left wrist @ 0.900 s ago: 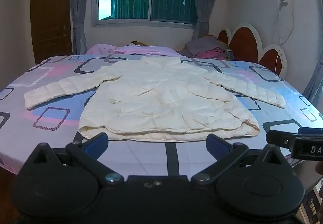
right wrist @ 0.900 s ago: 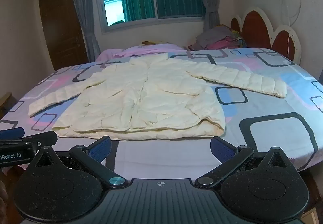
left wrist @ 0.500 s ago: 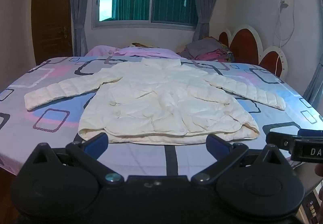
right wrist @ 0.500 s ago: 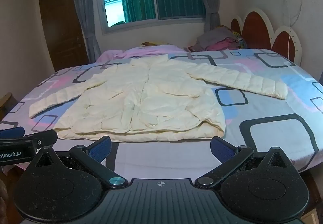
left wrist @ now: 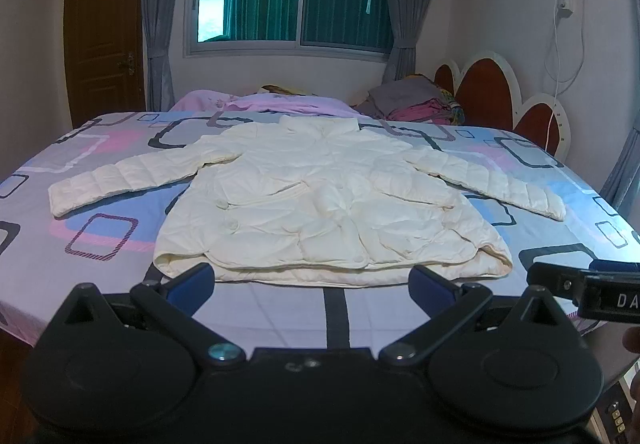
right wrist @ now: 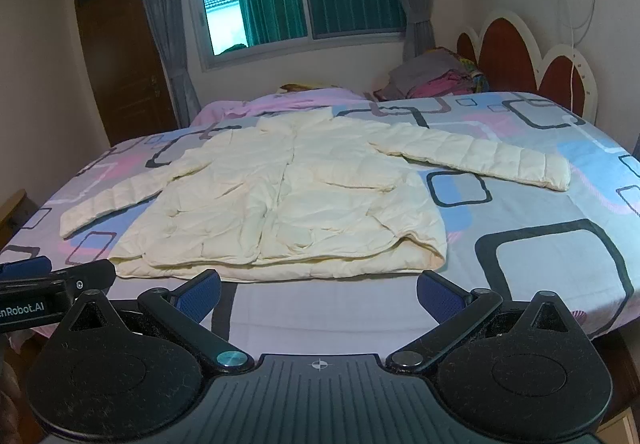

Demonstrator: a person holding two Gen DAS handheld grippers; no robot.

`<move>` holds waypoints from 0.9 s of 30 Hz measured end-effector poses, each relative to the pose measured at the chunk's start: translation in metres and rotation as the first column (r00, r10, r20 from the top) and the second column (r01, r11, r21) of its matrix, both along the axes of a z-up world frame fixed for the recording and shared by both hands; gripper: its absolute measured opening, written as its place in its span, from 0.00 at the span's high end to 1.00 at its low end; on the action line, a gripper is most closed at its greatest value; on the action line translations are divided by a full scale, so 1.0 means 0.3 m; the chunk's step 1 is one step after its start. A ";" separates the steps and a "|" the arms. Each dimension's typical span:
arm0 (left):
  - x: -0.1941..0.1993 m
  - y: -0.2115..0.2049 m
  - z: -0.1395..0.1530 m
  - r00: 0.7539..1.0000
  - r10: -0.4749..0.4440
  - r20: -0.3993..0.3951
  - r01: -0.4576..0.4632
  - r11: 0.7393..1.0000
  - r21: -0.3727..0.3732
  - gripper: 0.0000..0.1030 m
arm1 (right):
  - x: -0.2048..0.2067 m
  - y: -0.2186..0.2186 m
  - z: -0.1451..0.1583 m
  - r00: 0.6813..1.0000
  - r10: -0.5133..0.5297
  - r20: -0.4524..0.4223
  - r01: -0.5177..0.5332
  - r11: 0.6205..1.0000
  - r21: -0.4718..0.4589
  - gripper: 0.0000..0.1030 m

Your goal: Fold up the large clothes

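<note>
A cream quilted jacket (left wrist: 320, 200) (right wrist: 288, 196) lies flat on the bed, front up, collar toward the window, both sleeves spread out to the sides. Its hem runs along the near side of the bed. My left gripper (left wrist: 310, 282) hovers just short of the hem, open, with nothing between its blue pads. My right gripper (right wrist: 318, 290) hangs likewise near the hem, open and empty. Each gripper shows at the edge of the other's view: the right gripper (left wrist: 580, 292) and the left gripper (right wrist: 52, 284).
The bed (left wrist: 100, 244) carries a sheet printed with squares. A pink blanket (left wrist: 256, 104) and a heap of clothes (left wrist: 416, 102) lie at its far end by the scalloped headboard (left wrist: 496, 92). A window with curtains and a brown door (left wrist: 104, 32) stand behind.
Both views have tilted slightly, so the jacket sits a little lower in the pictures. The jacket has not moved and both grippers stay open.
</note>
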State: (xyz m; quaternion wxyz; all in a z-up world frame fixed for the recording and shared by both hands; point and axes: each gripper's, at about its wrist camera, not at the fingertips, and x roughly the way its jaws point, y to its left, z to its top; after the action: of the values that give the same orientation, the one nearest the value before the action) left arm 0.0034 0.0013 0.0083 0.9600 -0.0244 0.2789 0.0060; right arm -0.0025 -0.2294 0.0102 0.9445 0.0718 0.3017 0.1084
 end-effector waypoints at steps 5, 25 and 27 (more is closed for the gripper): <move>0.007 -0.004 0.004 1.000 0.000 -0.001 0.000 1.000 0.003 0.00 | -0.002 0.000 0.001 1.000 -0.001 0.001 0.001 1.000 0.001 0.00; -0.007 -0.007 0.009 1.000 0.004 0.010 -0.004 1.000 0.003 0.00 | -0.009 -0.019 0.018 1.000 -0.010 0.006 0.010 1.000 0.006 0.00; -0.007 -0.007 0.009 1.000 0.004 0.011 -0.004 1.000 0.003 0.00 | -0.009 -0.020 0.021 1.000 -0.012 0.007 0.012 1.000 0.005 0.00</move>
State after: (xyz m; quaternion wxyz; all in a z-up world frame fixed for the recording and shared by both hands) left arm 0.0014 -0.0008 0.0110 0.9615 -0.0238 0.2738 0.0082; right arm -0.0053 -0.2353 0.0166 0.9461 0.0756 0.2974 0.1039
